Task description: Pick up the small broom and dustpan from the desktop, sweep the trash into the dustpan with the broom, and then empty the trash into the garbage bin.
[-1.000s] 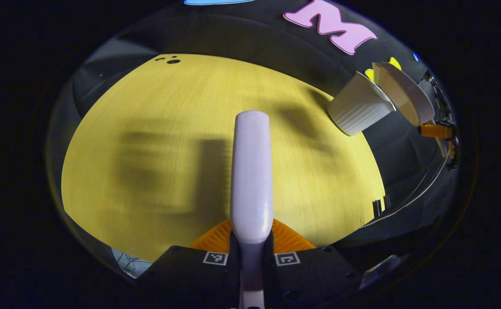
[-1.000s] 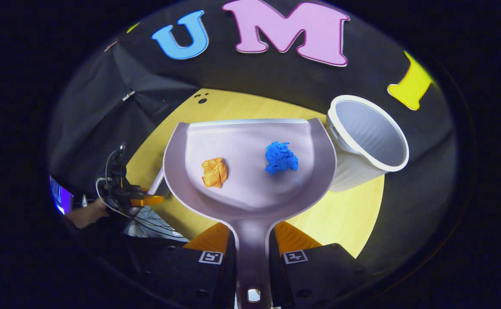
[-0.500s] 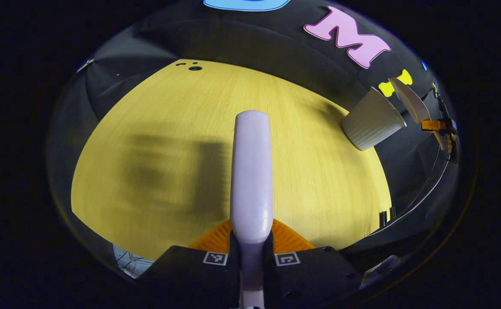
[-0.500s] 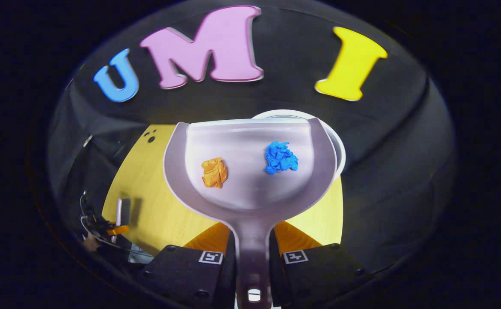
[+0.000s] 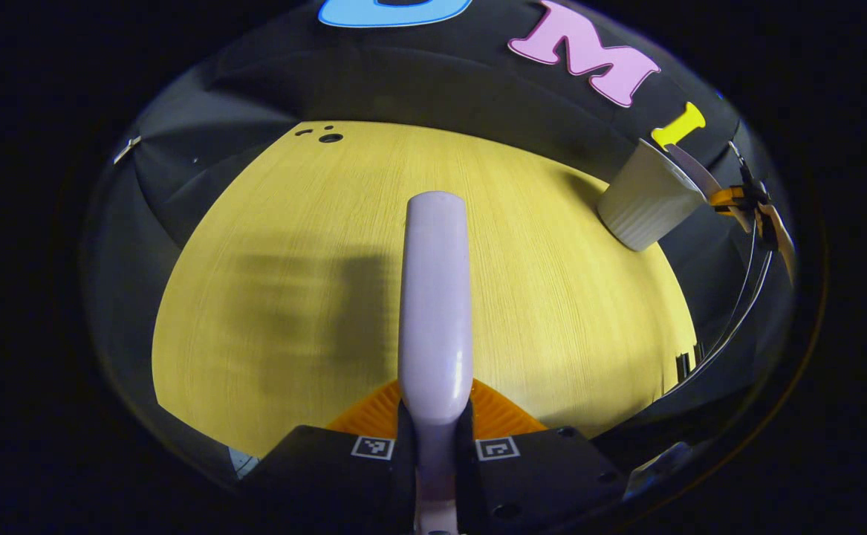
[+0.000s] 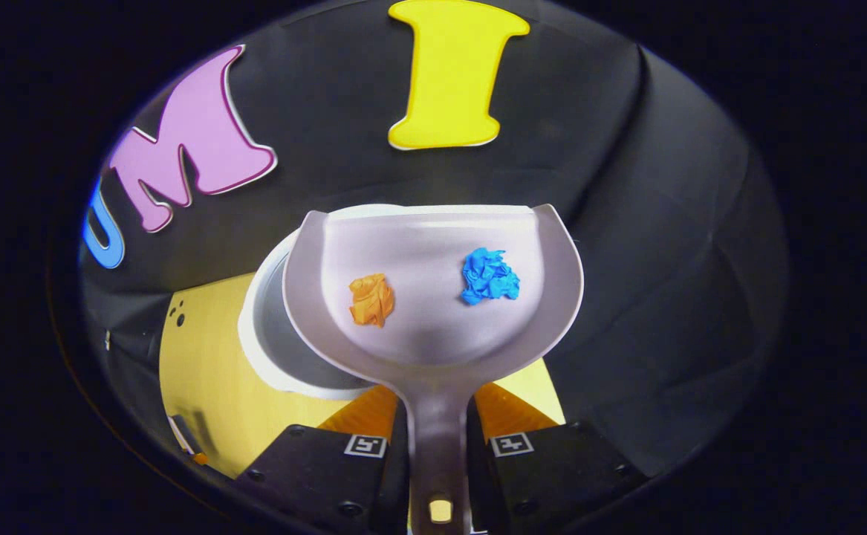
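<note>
Yellow desktop (image 6: 203,371); right tongs (image 6: 439,446) grip dustpan (image 6: 433,297) w/ 2 paper wads, no legible labels.

no readable text, only small square coded markers (image 5: 372,446) on the gripper bodies

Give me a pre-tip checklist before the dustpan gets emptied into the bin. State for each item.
1. Right gripper shut on the dustpan handle: ok.
2. Both scraps on board, orange paper ball and blue paper ball: ok.
3. Garbage bin upright with its mouth open beneath the pan's left side: ok.
4. Pan's front lip over the bin mouth: cannot tell; the pan hides the far rim.
5. Left gripper shut on the broom, held over the desktop away from the bin: ok.
6. Pan level, scraps not sliding: ok.
</note>
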`<state>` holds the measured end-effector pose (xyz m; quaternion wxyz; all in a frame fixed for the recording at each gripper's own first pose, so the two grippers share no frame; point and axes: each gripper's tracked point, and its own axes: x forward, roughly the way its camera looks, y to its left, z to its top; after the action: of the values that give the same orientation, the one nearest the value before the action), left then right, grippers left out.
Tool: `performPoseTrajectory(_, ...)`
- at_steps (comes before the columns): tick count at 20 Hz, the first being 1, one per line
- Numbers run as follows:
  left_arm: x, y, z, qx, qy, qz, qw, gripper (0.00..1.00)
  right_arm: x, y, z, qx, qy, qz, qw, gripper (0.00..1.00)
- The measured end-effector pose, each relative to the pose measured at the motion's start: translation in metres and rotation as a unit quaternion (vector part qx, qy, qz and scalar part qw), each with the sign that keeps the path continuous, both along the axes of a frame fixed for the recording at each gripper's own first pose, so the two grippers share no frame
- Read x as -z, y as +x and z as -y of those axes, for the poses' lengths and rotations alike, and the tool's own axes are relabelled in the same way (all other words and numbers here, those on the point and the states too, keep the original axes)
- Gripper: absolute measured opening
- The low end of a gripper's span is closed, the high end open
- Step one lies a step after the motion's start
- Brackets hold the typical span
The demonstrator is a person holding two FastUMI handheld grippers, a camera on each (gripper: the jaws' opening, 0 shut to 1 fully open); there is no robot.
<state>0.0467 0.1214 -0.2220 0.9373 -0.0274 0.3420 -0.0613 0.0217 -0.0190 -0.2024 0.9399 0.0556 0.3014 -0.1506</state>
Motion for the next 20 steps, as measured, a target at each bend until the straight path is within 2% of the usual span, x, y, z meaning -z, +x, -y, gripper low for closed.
performPoseTrajectory(4,0.006,0.004,0.006,0.001,-0.019,-0.007,1.0,0.25,-0.003,-0.003,-0.018,0.011,-0.048,0.002,0.999,0.36)
performPoseTrajectory(9,0.008,0.003,0.002,0.002,-0.022,-0.013,1.0,0.25,-0.016,0.003,-0.039,0.014,-0.17,-0.013,0.985,0.36)
performPoseTrajectory(14,0.01,-0.002,-0.01,-0.004,-0.02,-0.023,1.0,0.25,-0.014,0.008,-0.04,0.011,-0.287,-0.029,0.957,0.36)
performPoseTrajectory(20,0.016,-0.011,-0.014,-0.009,-0.026,-0.03,0.999,0.25,-0.015,0.009,-0.039,-0.003,-0.413,-0.053,0.909,0.35)
